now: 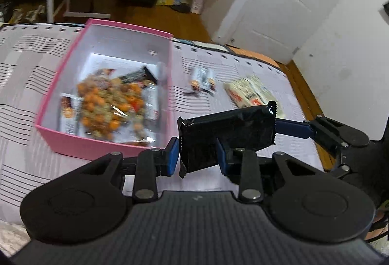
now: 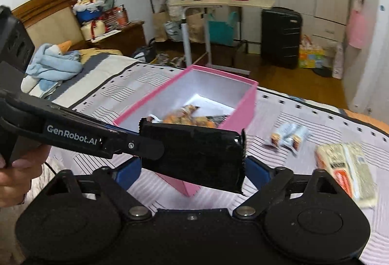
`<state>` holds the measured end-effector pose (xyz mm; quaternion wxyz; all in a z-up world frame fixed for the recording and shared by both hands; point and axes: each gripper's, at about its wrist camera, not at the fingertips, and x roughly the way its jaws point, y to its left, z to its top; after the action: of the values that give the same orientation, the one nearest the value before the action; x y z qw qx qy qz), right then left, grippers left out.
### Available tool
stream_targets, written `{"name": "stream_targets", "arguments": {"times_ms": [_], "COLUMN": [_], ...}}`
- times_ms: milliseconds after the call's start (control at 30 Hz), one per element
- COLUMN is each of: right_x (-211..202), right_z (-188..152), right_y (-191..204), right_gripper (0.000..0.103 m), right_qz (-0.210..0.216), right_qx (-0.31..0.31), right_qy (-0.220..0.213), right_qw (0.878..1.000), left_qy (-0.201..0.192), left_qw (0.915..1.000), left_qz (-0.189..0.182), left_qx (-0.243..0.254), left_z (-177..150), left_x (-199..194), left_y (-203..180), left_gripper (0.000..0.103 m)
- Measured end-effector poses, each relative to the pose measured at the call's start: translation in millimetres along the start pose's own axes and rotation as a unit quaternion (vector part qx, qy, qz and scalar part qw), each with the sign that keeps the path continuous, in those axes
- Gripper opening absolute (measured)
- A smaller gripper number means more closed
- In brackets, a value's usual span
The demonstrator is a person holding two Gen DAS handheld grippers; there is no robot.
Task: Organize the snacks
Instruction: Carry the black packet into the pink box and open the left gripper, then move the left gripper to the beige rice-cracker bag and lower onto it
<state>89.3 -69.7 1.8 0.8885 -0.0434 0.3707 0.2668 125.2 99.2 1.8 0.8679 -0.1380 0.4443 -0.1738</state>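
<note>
Left claw [image 1: 197, 155] pinches the black packet [image 1: 226, 133] in mid-air. The packet's lower left part sits between the blue pads [image 1: 172, 155], and the rest sticks out up and to the right past them. In the right wrist view the left claw's finger [image 2: 145, 148] lies flat across the packet's [image 2: 194, 155] left face, with the person's left hand [image 2: 9, 167] at the frame edge. Right claw [image 2: 193, 172] is spread wide and straddles the same packet end to end, its pads just beside the crimped ends. Can't tell whether they press on it or only bracket it. The packet hangs above the bed [image 1: 24, 70], just off the near right corner of the pink box [image 1: 60, 85], outside the box and not touching it. The box sits on the striped bedcover and holds a bag of orange mixed snacks [image 1: 109, 104] with a few small wrappers, all blurred. Right of the box on the cover lie a small cluster of pale packets [image 1: 201, 81] and, further right, a larger cream packet [image 1: 250, 92] with orange print, both apart from the claws.
</note>
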Motion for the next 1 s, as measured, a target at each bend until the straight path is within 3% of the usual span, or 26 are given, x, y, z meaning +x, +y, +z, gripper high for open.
{"name": "stream_targets", "arguments": {"times_ms": [267,433,600,733,833,1000], "right_x": [62.2,97.3,112.0,96.6,72.9,20.5], "right_z": [24.6,24.2,19.8,19.6,22.1,19.8], "right_y": [-6.1,-0.4,0.8,-6.2,-14.3,-28.7], "right_gripper": [0.064,0.064,0.064,0.065,0.067,0.069], "right_qz": [0.046,0.060,0.045,0.047,0.035,-0.004], "right_qx": [0.059,0.077,0.074,0.071,0.060,0.035], "right_qy": [0.037,0.061,0.068,0.062,0.045,0.013], "right_qw": [0.997,0.993,0.994,0.994,0.997,0.999], "left_qy": [-0.013,-0.004,0.012,-0.002,-0.022,-0.029], "left_qw": [0.9974,0.9943,0.9910,0.9861,0.9820,0.9876], "left_qz": [0.062,0.095,0.120,0.160,0.186,0.153], "left_qx": [-0.034,-0.048,-0.059,-0.045,-0.022,-0.014], "left_z": [20.4,30.8,30.2,28.1,29.8,36.2], "left_x": [5.4,25.7,47.2,49.2,41.4,23.9], "left_y": [51.1,79.0,94.0,91.1,84.5,73.8], "left_gripper": [0.031,0.031,0.035,0.050,0.052,0.052]}}
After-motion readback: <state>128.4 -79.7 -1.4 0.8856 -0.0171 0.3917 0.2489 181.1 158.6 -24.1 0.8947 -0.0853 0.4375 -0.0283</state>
